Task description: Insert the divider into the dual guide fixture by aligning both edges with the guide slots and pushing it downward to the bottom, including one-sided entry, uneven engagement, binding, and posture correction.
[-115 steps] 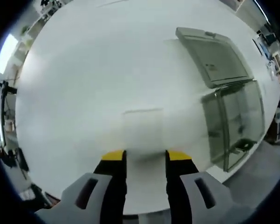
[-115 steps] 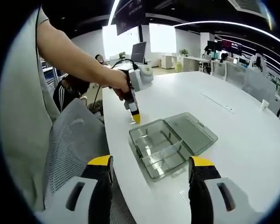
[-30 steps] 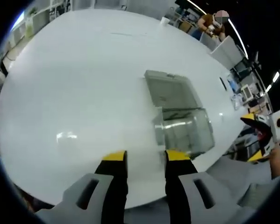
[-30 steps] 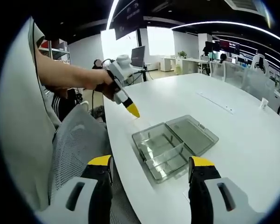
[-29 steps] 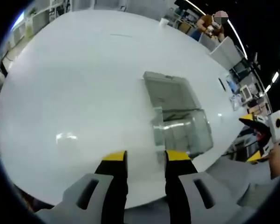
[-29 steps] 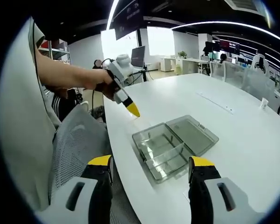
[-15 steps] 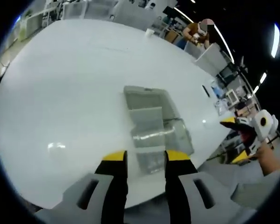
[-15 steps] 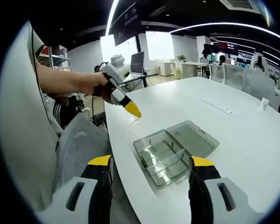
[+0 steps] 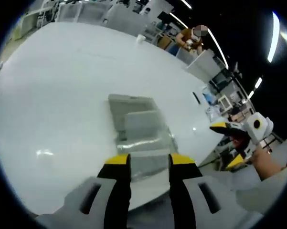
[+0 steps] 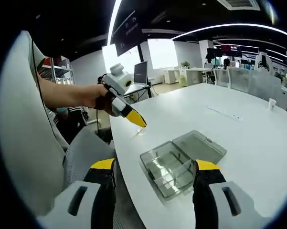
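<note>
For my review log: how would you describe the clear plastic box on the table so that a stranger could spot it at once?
Start at the big white table. Near its edge closest to the person sits a clear plastic box with its hinged lid lying open flat beside it. It is the table's see-through, greyish container; the small white cup far across the table is opaque.

The box [image 10: 181, 164] is clear, glossy plastic with a grey tint. The table [image 10: 258, 138] is smooth, white and faintly shiny. The chair [image 10: 83, 152] looks like grey mesh cloth.
</note>
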